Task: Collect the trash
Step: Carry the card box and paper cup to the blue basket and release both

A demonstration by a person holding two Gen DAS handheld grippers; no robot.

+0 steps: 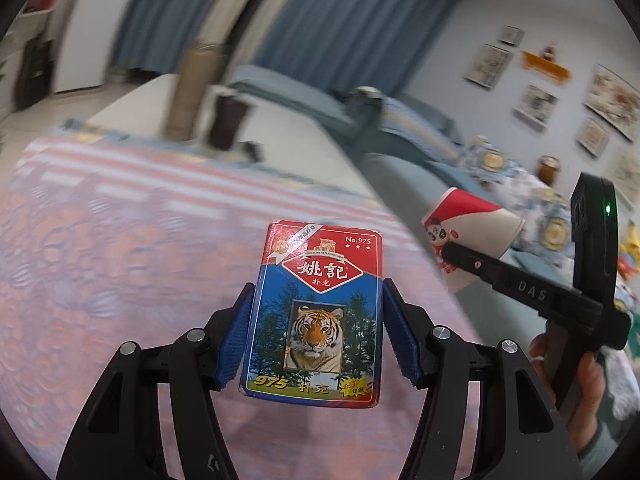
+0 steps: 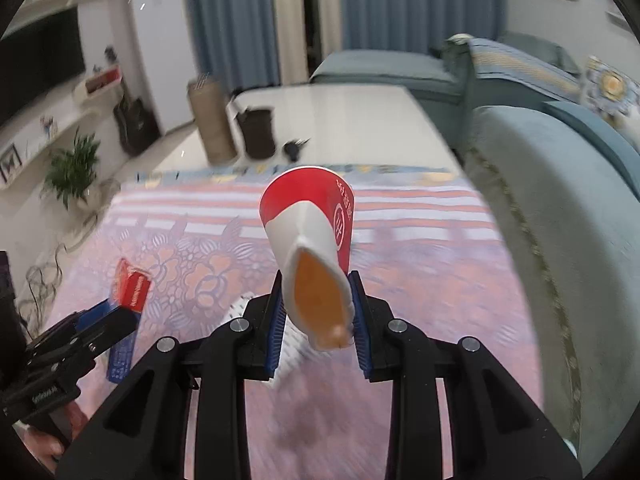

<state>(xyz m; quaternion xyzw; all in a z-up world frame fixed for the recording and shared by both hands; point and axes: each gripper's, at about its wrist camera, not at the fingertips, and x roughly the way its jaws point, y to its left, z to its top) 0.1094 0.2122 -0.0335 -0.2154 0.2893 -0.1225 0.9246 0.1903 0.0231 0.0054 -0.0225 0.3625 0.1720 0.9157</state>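
My left gripper is shut on a red and blue playing-card box with a tiger picture, held above the pink floral tablecloth. My right gripper is shut on a squashed red and white paper cup, its open mouth facing the camera. The cup also shows in the left wrist view, held by the right gripper. In the right wrist view the left gripper holds the card box at lower left.
A dark bin and a tall tan cylinder stand at the white table's far left edge. A small dark object lies on it. A teal sofa runs along the right. A white patterned item lies under the cup.
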